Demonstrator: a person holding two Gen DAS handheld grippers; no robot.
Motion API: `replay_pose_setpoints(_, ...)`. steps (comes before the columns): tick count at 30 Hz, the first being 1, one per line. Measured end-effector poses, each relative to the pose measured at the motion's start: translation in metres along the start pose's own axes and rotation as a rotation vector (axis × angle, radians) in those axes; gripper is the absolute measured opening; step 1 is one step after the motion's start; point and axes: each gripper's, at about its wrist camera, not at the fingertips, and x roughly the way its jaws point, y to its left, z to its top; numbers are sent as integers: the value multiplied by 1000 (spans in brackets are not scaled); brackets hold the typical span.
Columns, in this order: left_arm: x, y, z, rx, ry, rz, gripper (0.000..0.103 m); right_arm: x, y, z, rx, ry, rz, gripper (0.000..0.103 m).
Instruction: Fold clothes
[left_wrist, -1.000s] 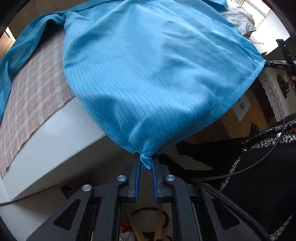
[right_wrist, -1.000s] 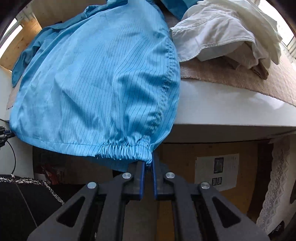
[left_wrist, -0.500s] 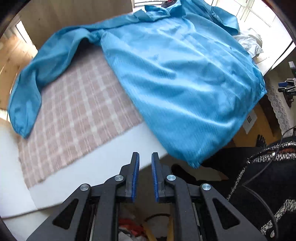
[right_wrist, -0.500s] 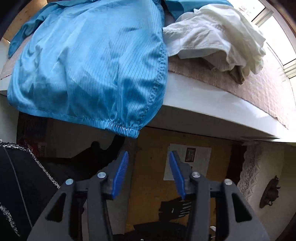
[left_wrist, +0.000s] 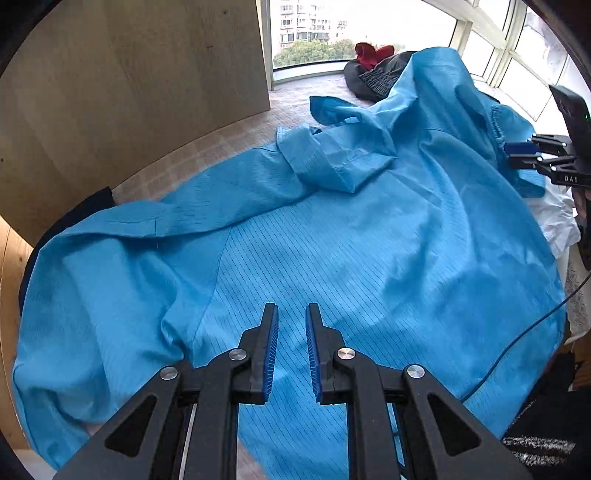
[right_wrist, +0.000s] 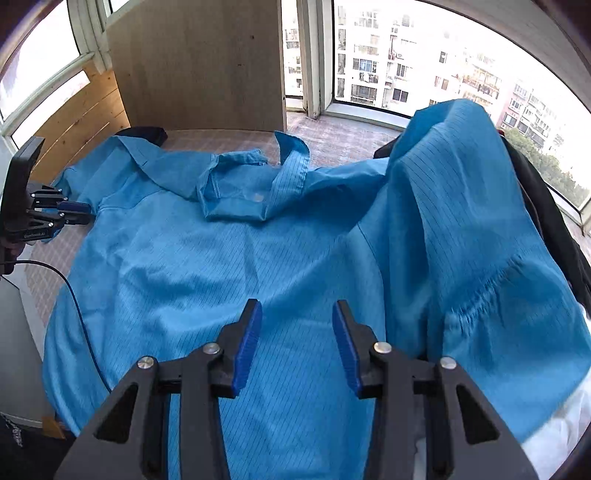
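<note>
My left gripper (left_wrist: 291, 332) hangs over the blue garment (left_wrist: 369, 258), its blue-padded fingers (left_wrist: 271, 350) set a narrow gap apart with nothing between them, only the pinstriped cloth showing below. My right gripper (right_wrist: 297, 332) is spread wide, also empty, and hovers above the same garment (right_wrist: 221, 277) from the other side. The garment lies spread out, back panel up, across a checked pinkish cover (left_wrist: 207, 155) on the flat surface, and it fills most of both views. Its collar (right_wrist: 236, 192) is bunched and turned up at the far edge, toward the windows (right_wrist: 406, 74). From the left wrist camera I see one sleeve (left_wrist: 110, 258) stretching off to the left in loose folds, its end hanging near the surface's edge. From the right wrist camera the other sleeve (right_wrist: 480, 240) is heaped up on the right, draped over a pile of dark clothing (right_wrist: 546, 206), with its gathered elastic cuff (right_wrist: 480, 295) facing me. Each camera catches the opposite gripper at the frame's edge: the right one (left_wrist: 532, 155) sits by the draped sleeve, the left one (right_wrist: 70, 214) near the garment's shoulder. A wooden panel (left_wrist: 129, 74) stands behind the surface, and some white fabric (left_wrist: 557, 218) lies beside the garment on the right.
</note>
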Motion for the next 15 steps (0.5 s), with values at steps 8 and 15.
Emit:
replay_pose_setpoints(8, 90, 16, 47, -19, 113, -90, 13, 119, -5, 64, -78, 123, 55, 19)
replay_pose_setpoints(15, 106, 48, 96, 11, 50, 10, 14, 139, -23, 102, 4, 87, 122, 19)
